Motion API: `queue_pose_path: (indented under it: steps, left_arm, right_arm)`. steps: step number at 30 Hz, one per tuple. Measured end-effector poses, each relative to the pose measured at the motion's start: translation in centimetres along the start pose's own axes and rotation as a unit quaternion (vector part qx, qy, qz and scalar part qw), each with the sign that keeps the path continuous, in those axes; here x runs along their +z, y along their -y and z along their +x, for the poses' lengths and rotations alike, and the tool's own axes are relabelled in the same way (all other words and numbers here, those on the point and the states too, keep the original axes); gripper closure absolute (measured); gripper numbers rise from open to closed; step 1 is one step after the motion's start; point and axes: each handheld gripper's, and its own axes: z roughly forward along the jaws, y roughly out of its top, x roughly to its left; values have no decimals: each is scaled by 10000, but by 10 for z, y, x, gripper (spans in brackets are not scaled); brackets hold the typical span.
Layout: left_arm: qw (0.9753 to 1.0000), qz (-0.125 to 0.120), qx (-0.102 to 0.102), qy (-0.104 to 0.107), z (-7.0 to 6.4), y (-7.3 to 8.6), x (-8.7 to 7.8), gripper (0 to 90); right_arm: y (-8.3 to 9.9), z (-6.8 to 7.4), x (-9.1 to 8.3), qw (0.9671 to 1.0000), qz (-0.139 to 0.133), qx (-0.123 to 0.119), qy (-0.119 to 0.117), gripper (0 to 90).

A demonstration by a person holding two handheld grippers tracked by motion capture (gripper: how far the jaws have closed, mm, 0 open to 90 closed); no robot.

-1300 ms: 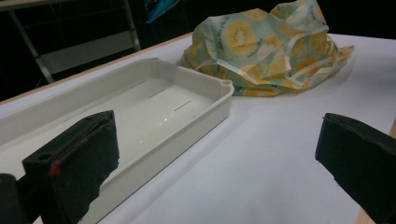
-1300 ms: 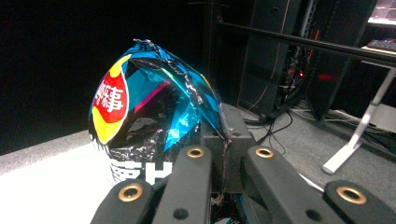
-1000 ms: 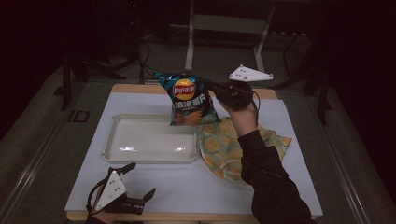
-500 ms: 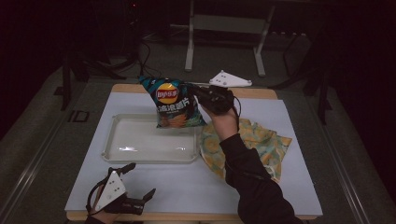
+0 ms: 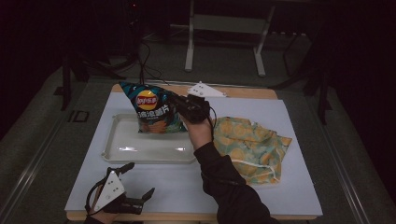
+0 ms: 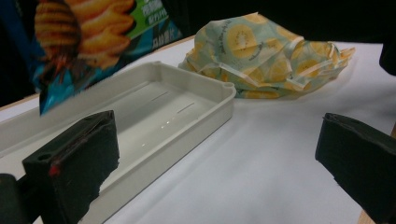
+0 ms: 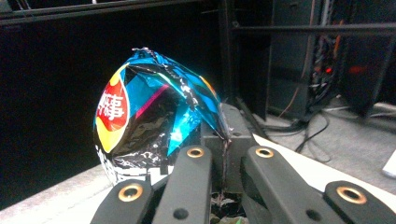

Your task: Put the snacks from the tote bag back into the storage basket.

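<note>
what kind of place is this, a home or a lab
Likely a lab or recording room, not a home: a white-topped table in a dark room, metal stand legs and loose cables on the floor behind it, and a sensor-fitted right gripper holding a chip bag.

Landmark: white tray [image 5: 144, 151]. Tray interior bare; chip bag [image 5: 154, 113] hangs over its far right part, blocking approach there. Crumpled cloth [image 5: 252, 147] lies just right of tray, closing off that side. Worktop [image 5: 187, 186] in front of tray open; left hand-held gripper [image 5: 128, 186] rests there.
</note>
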Motion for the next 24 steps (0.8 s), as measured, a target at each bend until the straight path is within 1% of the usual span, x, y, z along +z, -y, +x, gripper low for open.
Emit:
queue_pose_path:
  steps: [3,5,7,12,16,20,23,24]
  left_arm:
    - [10000,-9,1,-7,0,0,0,1]
    - [10000,-3,3,-13,0,0,0,1]
    - [10000,3,14,-5,0,0,0,1]
    - [10000,7,28,-7,0,0,1,1]
    - [10000,7,34,-12,0,0,0,1]
    - [10000,9,36,-5,0,0,1,1]
    - [10000,19,48,-1,0,0,1,1]
    - [10000,18,47,0,0,0,1,1]
  right_arm:
    - [8,3,6,9999,21,105,-65,900]
    - [16,6,10,9996,34,244,-99,900]
    - [21,8,13,9996,65,258,-92,900]
    - [39,13,23,9991,221,320,-165,900]
    - [53,14,29,9980,322,481,-265,900]
    - [63,16,33,9971,407,552,-331,900]
    - [72,16,35,9961,460,660,-372,900]
    - [73,16,35,9960,481,649,-370,900]
